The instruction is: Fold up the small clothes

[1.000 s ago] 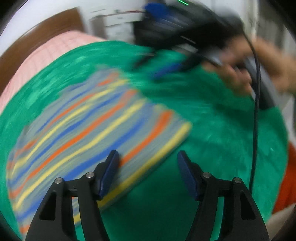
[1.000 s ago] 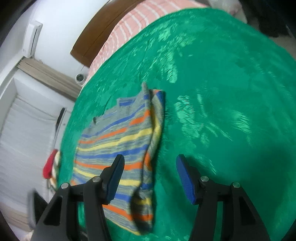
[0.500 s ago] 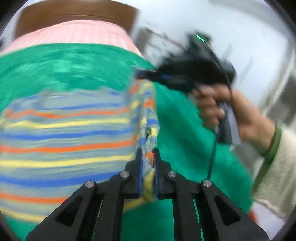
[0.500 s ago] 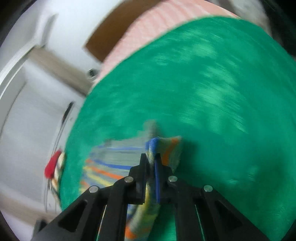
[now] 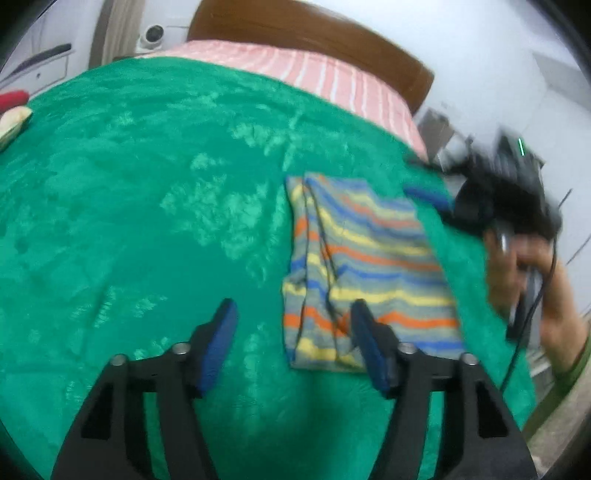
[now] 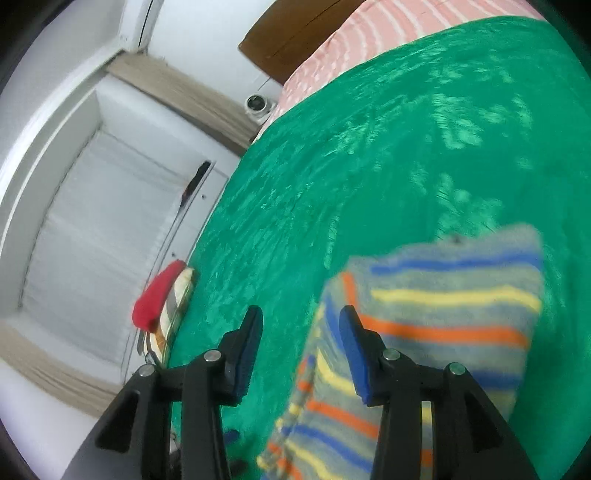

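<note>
A small striped garment in grey, blue, orange and yellow lies folded in a narrow rectangle on the green blanket. My left gripper hovers at its near left corner. Its jaws are opening and nothing is between them. In the right wrist view the same garment lies flat to the right of my right gripper. That gripper's jaws are opening too, with only blanket between them. A person's hand holds the right gripper beyond the garment's far right edge, blurred.
A pink striped sheet and a brown headboard lie past the blanket. A red and striped pile of clothes sits at the bed's left edge. White wall panels stand beyond it.
Both grippers closed on an edge of the garment, carried it across as a fold, then let go. Now they stand open and the garment lies narrower.
</note>
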Demonstrator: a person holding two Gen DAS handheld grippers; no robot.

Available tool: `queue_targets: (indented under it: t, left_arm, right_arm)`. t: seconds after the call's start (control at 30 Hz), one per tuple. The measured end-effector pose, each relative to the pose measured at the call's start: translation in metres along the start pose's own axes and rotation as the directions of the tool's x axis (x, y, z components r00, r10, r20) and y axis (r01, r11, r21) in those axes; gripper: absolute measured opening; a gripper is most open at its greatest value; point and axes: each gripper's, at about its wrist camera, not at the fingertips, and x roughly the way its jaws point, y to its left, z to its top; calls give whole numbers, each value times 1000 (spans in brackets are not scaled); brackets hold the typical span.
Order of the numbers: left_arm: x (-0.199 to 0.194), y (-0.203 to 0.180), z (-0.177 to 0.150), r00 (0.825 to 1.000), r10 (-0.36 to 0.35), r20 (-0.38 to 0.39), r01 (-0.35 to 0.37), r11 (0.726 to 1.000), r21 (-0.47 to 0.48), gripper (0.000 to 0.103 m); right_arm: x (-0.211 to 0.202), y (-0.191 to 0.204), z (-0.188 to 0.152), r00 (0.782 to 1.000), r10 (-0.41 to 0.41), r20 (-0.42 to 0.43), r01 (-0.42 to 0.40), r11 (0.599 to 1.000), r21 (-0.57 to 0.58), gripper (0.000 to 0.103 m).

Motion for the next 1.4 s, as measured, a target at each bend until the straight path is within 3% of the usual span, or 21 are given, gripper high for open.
queue_targets:
  t: [0.13,0.2,0.27,0.33,0.37,0.47,0.5,0.57,0.63,0.7,0.77,0.8,0.9,1.0,1.07,1.1,1.13,1.17,1.2,1.27,1.4]
  left_arm:
    - [22,-19,20,997,-72,23,71,996,44,84]
    - [49,-39,18,999,-27,-28,31,991,129,84]
    - [82,-42,6,980,153,-125,-124,970,208,58]
    - [85,-24,6,979,120,-163,-95,984,153,56]
    - [78,-21,11,981,123,-151,-104,986,128,56]
    - [52,-10,36,997,62,-43,-59,996,70,92]
    - [53,-7,46,999,25,-26,-24,998,55,102]
    - [78,-4,65,997,-27,-79,28,999,23,102]
    - [126,-6,77,973,-37,-228,37,999,-6,100]
    - [156,-13,78,954,-4,-300,7,1000,9,100]
    - [161,-33,76,964,66,-257,-34,991,127,59]
    - [163,-43,75,958,61,-279,-13,986,169,19]
    - [132,-61,83,975,47,-216,-2,978,208,17]
    - [87,-74,93,989,3,-147,31,973,229,17]
    - [68,-79,98,994,6,-109,21,970,244,20]
    - [63,-80,98,995,31,-99,-6,969,246,31]
    - [62,-79,95,993,72,-97,-45,965,260,57]
    - [62,-77,90,989,114,-94,-84,957,279,74]
    - [61,-76,83,980,187,-73,-156,939,306,90]
    - [58,-73,68,949,316,21,-303,886,350,90]
    - [12,-90,35,864,456,213,-503,777,377,102]
  right_arm:
    - [-50,6,-38,987,-159,35,162,972,-171,45]
    - [-65,6,-70,979,-199,32,201,947,-249,45]
    - [-59,-9,-107,973,-228,-48,206,938,-279,45]
    - [-43,-24,-141,922,-367,-123,304,883,-356,44]
    - [-48,-28,-147,914,-389,-111,325,870,-372,46]
    - [-79,-28,-137,946,-325,-7,310,908,-280,83]
    - [-89,-30,-127,955,-294,46,297,923,-244,87]
    - [-92,-39,-100,965,-247,92,259,951,-167,87]
    - [-74,-56,-73,972,-217,86,222,973,-56,86]
    - [-45,-79,-51,980,-193,44,189,979,73,73]
    - [-15,-92,-43,989,-148,9,145,979,146,48]
    - [-3,-87,-45,984,-177,-7,177,977,121,32]
    - [3,-38,-52,932,-360,47,363,927,-97,19]
    - [-23,7,-55,936,-325,138,347,919,-190,19]
    - [-37,27,-54,942,-286,177,321,922,-216,19]
    - [-42,34,-51,945,-268,189,306,928,-214,19]
    - [-44,34,-48,946,-264,189,300,933,-201,20]
    - [-43,31,-46,943,-277,183,310,932,-186,31]
    - [-42,25,-47,933,-320,168,346,923,-168,63]
    - [-52,10,-57,891,-424,161,446,883,-146,102]
    - [-82,12,-102,815,-533,226,569,809,-149,102]
